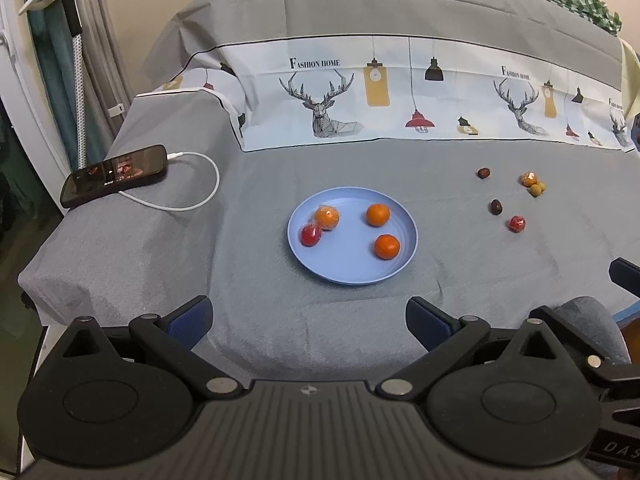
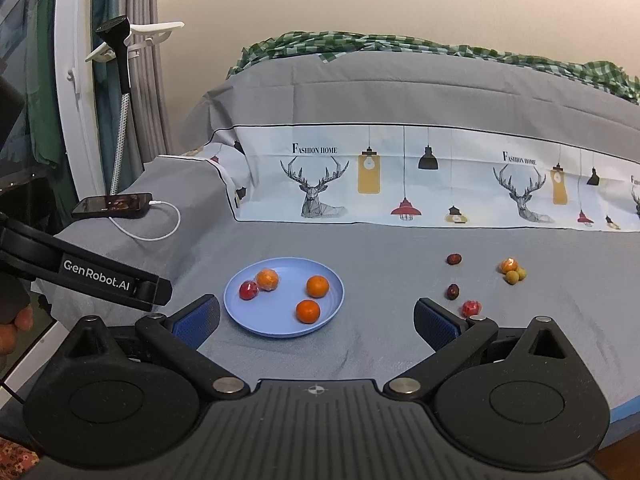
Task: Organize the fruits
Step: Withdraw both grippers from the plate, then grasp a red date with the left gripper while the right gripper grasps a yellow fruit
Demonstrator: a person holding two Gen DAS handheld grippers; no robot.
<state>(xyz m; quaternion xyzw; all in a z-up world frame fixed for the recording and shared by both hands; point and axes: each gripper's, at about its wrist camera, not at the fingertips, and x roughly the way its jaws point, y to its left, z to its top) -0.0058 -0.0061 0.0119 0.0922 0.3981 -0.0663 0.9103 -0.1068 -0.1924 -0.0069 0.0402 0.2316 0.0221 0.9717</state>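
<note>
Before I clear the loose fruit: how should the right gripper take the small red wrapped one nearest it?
Come from above and close across the middle of the red wrapped fruit; it is small, round and lies alone on the cloth.

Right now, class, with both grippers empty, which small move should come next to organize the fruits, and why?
Probably ease the right gripper, open and empty, forward and to the right toward the red wrapped fruit, the loose piece lying nearest it. The blue plate already holds four fruits, while two dark dates and a small yellow-orange cluster also lie on the grey cloth to its right.
</note>
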